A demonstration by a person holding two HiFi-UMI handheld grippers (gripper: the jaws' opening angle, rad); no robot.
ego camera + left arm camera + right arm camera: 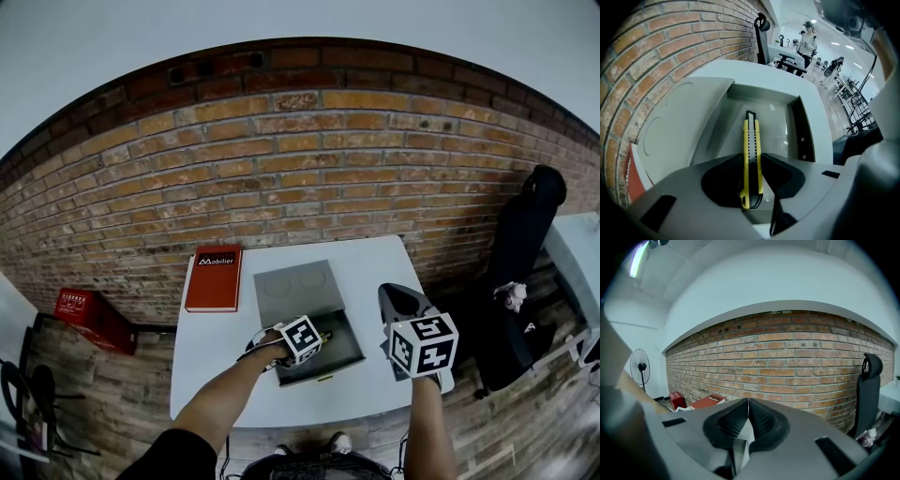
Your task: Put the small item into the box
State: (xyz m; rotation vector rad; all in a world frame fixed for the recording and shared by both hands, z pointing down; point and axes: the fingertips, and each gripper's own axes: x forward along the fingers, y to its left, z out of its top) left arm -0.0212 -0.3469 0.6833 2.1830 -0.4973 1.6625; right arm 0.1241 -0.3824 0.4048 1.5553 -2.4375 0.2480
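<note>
- Left gripper [752,155]: stands over the near edge of the box [761,93], pointing steeply down into it. The pad tips lie against both flanks of the yellow utility knife [751,133] with no gap that I can see. Reading: knife gripped, possibly only lightly.
- Grip sits low on the knife body, with the butt toward the camera and the nose running ahead into the box. Judgement: holding it lengthwise along the cavity lets it go down flat without catching a wall.
- The nose is inside the box, below rim level. I cannot tell whether it touches the floor.
- Right gripper [748,403]: to the right of the box and apart from it, aimed over it toward the wall. Its ribbed pads meet along a line with nothing between them. Judgement: parked clear so the left side can work alone.
- Box contents: only the front part of the knife. The rest of the grey floor is bare.
- Lid [298,286]: thrown back flat behind the box, inner face up, which leaves the mouth fully open. Nothing lies on it.
- Table [375,272]: white, carrying the box near its middle.
- Red book [214,277]: lies flat to the left of the box lid, well out of the working path.
- Brick wall [300,159]: behind the box, past the table's far edge.
- Status (judgement): placement nearly complete. What remains is to release the knife and lift away.
</note>
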